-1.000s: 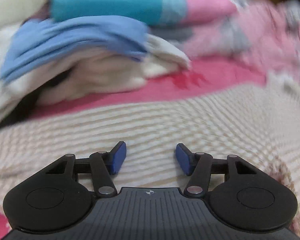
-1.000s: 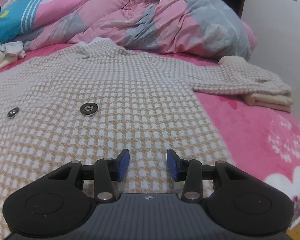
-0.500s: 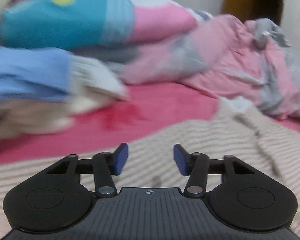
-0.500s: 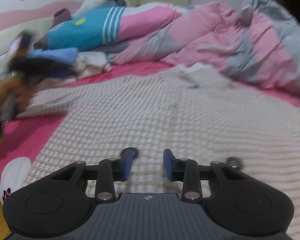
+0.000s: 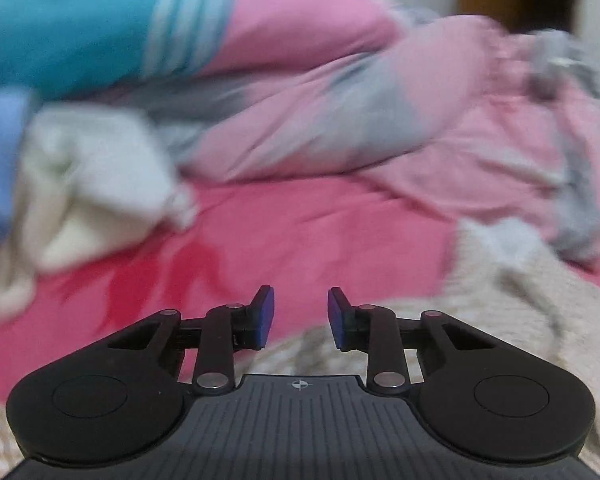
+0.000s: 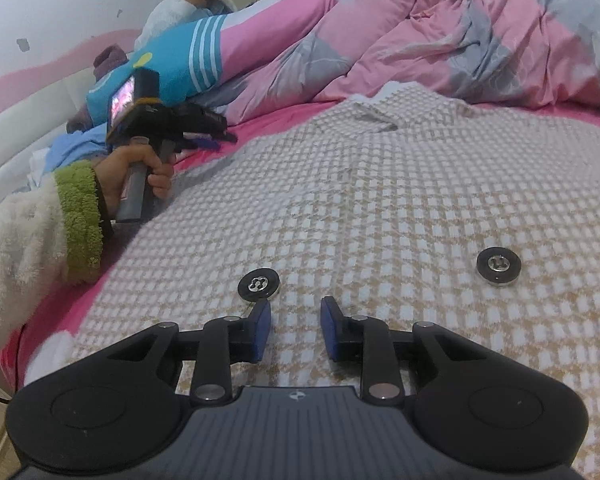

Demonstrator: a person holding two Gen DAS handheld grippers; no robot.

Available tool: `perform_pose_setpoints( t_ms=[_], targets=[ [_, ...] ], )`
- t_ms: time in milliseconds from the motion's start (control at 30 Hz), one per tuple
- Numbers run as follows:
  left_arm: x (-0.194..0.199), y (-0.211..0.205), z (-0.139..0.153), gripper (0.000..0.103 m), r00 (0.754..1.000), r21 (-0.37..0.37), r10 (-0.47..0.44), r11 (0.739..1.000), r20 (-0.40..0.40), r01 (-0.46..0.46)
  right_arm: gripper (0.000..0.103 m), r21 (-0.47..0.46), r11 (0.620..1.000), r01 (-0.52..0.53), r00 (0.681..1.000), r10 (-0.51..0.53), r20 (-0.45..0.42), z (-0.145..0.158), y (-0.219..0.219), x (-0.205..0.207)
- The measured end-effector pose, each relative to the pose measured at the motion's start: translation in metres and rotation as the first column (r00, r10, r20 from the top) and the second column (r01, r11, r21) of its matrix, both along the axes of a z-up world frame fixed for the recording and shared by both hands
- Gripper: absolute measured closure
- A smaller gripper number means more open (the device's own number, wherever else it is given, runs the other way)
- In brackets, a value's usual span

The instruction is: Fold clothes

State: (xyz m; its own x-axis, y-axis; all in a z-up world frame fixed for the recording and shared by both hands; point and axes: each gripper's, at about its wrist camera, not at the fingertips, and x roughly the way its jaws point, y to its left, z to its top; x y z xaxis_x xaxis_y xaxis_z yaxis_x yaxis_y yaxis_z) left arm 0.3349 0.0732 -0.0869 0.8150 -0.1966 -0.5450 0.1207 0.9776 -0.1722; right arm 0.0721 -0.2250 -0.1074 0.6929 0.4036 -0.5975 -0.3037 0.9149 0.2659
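Checked jacket [image 6: 380, 208] lies flat on the bed [image 5: 300, 232], collar at the far end. Your right tongs [image 6: 295, 330] hover over its near front, parted, empty. Your left tongs [image 5: 301, 318], closing on nothing, sit at its left edge, nearer the collar.

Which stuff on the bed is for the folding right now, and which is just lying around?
For the folding:
checked jacket
left hand-held gripper, closing on nothing
right hand-held gripper

Just lying around:
pink-and-grey duvet
teal striped pillow
pile of clothes
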Motion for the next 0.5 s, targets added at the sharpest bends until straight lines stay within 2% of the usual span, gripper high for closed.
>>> perform_pose_setpoints(
  t_ms=[67,133,200,233,300,500],
  targets=[
    [0.004,-0.017,-0.002,0.074,0.994,0.050,-0.101,0.993,-0.034,0.102,0.075,0.008,1.000,-0.001,1.000,0.002,-0.002,-0.001,-0.001,0.001],
    [0.010,-0.035,-0.009,0.072,0.978,0.113,-0.188,0.974,-0.088,0.197,0.075,0.017,1.000,-0.002,1.000,0.002,-0.004,-0.001,-0.002,0.002],
    [0.016,-0.052,-0.021,0.068,0.981,0.241,-0.173,0.952,-0.092,0.191,0.075,0.028,1.000,-0.003,1.000,0.003,-0.006,-0.002,-0.003,0.002],
    [0.019,-0.055,-0.026,0.066,0.984,0.264,-0.158,0.949,-0.079,0.174,0.075,0.033,0.999,-0.003,1.000,0.003,-0.006,-0.002,-0.004,0.002],
    [0.024,-0.054,-0.031,0.059,0.990,0.258,-0.122,0.957,-0.066,0.135,0.075,0.039,0.999,-0.002,1.000,0.003,-0.007,-0.002,-0.004,0.002],
    [0.027,-0.050,-0.029,0.048,0.999,0.252,-0.031,0.967,-0.043,0.041,0.075,0.045,0.999,-0.002,1.000,0.002,-0.007,-0.002,-0.004,0.002]
  ],
)
